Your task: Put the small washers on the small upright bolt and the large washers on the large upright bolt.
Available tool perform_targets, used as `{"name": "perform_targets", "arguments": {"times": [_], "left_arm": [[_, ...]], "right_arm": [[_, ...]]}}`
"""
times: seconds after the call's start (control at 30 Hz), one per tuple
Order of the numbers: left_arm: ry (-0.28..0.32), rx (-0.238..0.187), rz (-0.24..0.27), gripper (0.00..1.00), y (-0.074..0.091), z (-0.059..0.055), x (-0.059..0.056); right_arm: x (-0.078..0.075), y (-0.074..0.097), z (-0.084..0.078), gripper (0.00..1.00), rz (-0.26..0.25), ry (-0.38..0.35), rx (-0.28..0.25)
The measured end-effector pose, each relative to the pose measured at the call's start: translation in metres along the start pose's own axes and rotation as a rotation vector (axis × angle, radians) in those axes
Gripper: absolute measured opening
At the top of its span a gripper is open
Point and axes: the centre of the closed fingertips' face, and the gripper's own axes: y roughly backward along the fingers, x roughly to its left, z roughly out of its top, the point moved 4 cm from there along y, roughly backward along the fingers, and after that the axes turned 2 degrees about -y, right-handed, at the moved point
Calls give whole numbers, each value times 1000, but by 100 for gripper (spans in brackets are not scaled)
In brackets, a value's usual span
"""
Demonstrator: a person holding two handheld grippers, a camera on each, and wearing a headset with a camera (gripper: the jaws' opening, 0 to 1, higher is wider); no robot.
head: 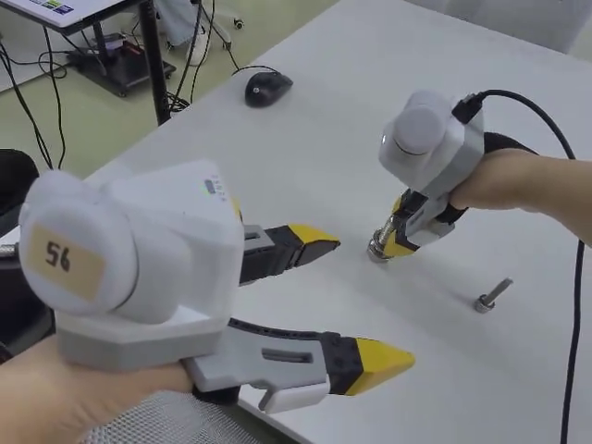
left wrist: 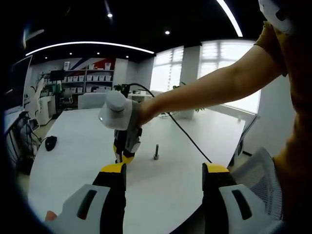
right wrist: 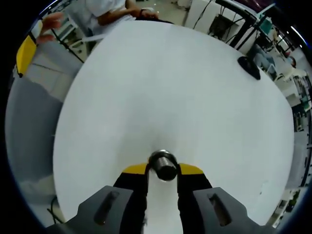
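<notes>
Gripping a large grey steel bolt (right wrist: 163, 165) between its yellow-tipped jaws, the right claw (head: 393, 245) points down at the white counter (head: 370, 111), with the bolt's wider lower end at the surface directly beneath the claw. A small grey metal bolt (head: 492, 296) stands upright on its head on the counter near the right claw, on the side away from the left claw (head: 356, 301), which hovers with its jaws spread wide and nothing between them, well apart from both bolts. A black computer mouse (head: 267, 87) lies on the counter far beyond the left claw's tips.
</notes>
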Motion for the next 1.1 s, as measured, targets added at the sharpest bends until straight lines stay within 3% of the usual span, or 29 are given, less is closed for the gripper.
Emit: {"name": "perform_targets", "arguments": {"times": [0.5,0.97,1.1], "left_arm": [[5,4,-2,62,0,0,2],[4,7,-1,62,0,-1,3],[2,10,0,62,0,-1,3]], "right_arm": [[-3,-13,-2,23,9,-20,-2],[-5,-10,-1,25,3,-11,-17],[-3,-3,-2,25,3,-32,-46]]}}
